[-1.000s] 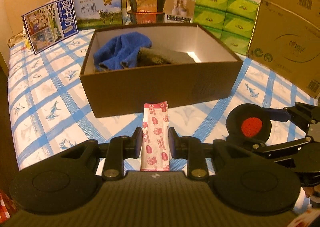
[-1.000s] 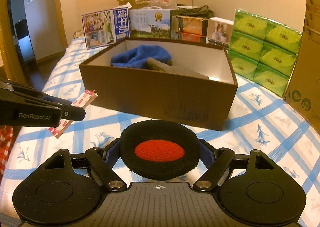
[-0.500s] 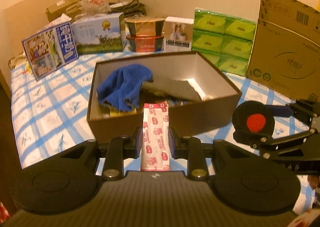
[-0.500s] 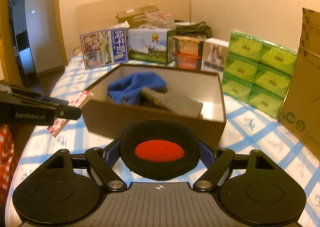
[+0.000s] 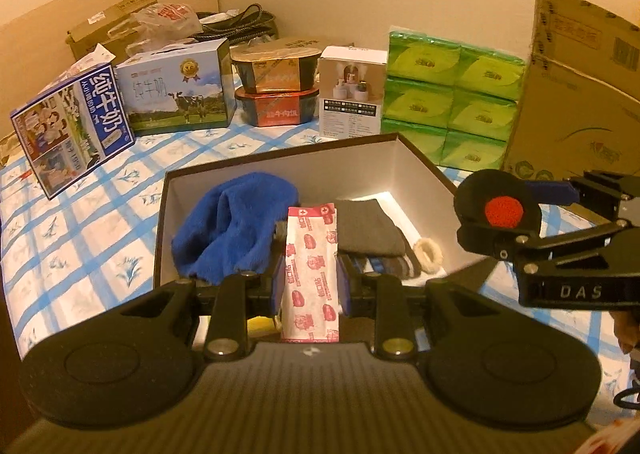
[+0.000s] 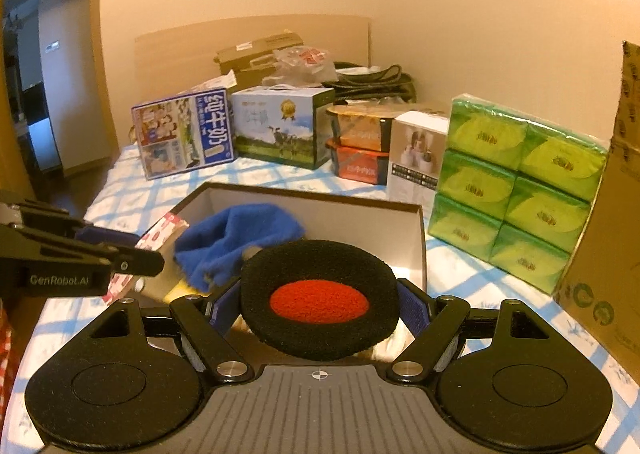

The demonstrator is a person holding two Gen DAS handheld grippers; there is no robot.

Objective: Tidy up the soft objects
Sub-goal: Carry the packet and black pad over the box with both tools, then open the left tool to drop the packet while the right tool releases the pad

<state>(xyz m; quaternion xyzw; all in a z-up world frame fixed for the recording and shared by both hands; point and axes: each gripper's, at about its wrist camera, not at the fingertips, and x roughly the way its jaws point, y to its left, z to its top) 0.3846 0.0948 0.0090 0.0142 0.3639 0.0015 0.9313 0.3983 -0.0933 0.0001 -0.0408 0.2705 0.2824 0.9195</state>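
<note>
Left gripper (image 5: 311, 290): jaws drawn close, clamped on a flat plaster packet (image 5: 311, 254), white with red print. Packet stands upright between the jaws, held at its lower half, top end free and leaning over the near wall of the box (image 5: 280, 170)

Right gripper (image 6: 320, 306): jaws set wide, clamped across a round black foam pad (image 6: 320, 298) with a red centre. Pad lies roughly flat, gripped at opposite edges of its rim, hanging above the near right part of the box

Handling, judged: packet is light, thin, floppy and probably slick in its wrapper; a grip low on the body lets the free end droop, so a hold nearer the middle would be steadier. Foam pad is very light and squashy; an edge grip dents it, and a firm squeeze risks buckling it out of the jaws. Neither looks fragile

Inside the box: blue towel (image 5: 236, 222) bunched at the left, grey folded cloth (image 5: 368, 230) to its right, a striped sock (image 5: 390, 266) and a small cream ring (image 5: 428, 252) near the right wall. Floor at the far right looks bare

Box sits on a blue-checked sheet (image 5: 80, 254). Beyond it: milk cartons (image 5: 176, 90), stacked food tubs (image 5: 276, 86), green tissue packs (image 5: 452, 102), large cardboard carton (image 5: 580, 94) at far right
</note>
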